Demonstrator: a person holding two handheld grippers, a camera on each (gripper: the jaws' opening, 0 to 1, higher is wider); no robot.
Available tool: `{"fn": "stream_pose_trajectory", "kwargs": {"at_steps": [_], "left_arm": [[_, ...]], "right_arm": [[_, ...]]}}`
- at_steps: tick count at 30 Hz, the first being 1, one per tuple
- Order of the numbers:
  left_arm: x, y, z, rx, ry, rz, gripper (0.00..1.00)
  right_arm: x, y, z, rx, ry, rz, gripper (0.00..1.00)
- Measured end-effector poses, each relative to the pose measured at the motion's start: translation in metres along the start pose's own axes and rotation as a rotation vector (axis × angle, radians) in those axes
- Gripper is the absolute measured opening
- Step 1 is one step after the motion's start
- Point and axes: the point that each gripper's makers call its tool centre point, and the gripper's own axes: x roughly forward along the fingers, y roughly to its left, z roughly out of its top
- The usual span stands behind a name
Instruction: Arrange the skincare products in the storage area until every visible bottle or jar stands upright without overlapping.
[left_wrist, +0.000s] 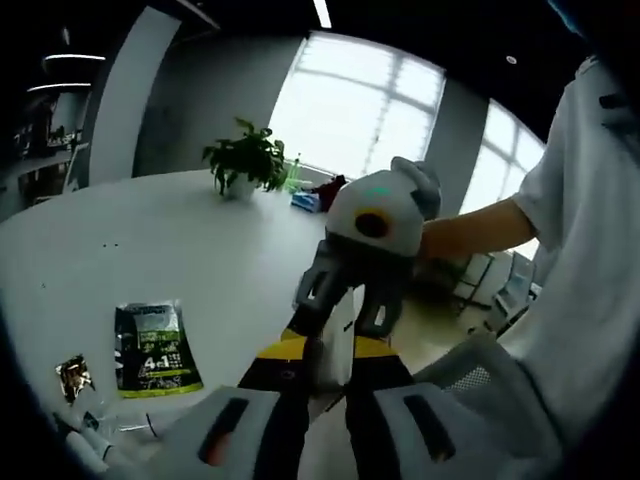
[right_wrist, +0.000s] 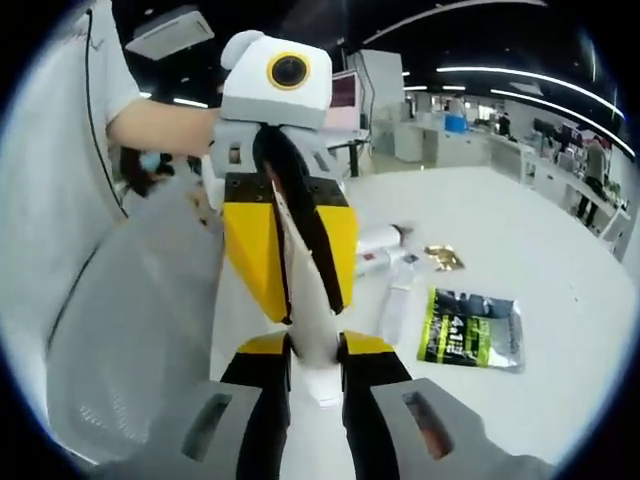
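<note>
— Grippers first: how do they stand?
— Tip to tip above the white table (left_wrist: 150, 240). The left gripper (left_wrist: 328, 352) meets the right gripper (left_wrist: 345, 315), which a person's bare arm holds.
— Jaws?
— Each pair stands a little apart, with something pale in the gap; I cannot tell whether either is clamped on anything.
— Skincare products?
— All flat on the table. The white bottle (right_wrist: 378, 243) lies on its side, the white tube (right_wrist: 395, 305) just beside it, the dark sachet (right_wrist: 470, 330) near them and the gold packet (right_wrist: 443, 258) beyond.
— Anything else?
— A potted plant (left_wrist: 245, 160) at the far edge, by the window.
</note>
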Motion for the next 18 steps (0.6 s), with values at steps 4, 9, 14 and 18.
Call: {"fn": "stream_pose_trajectory", "kwargs": {"at_steps": [4, 9, 14, 18], "left_arm": [[0.001, 0.008, -0.001, 0.003, 0.011, 0.005, 0.08], [0.001, 0.024, -0.001, 0.000, 0.011, 0.007, 0.08], [0.002, 0.026, 0.001, 0.008, 0.006, 0.002, 0.08], [0.006, 0.020, 0.002, 0.010, 0.005, -0.002, 0.08]], "right_arm": [[0.004, -0.006, 0.000, 0.003, 0.001, -0.002, 0.18], [0.005, -0.017, -0.001, 0.014, -0.005, -0.006, 0.18], [0.004, -0.019, -0.001, 0.017, -0.020, -0.014, 0.19], [0.003, -0.018, -0.001, 0.010, -0.031, -0.011, 0.19]]}}
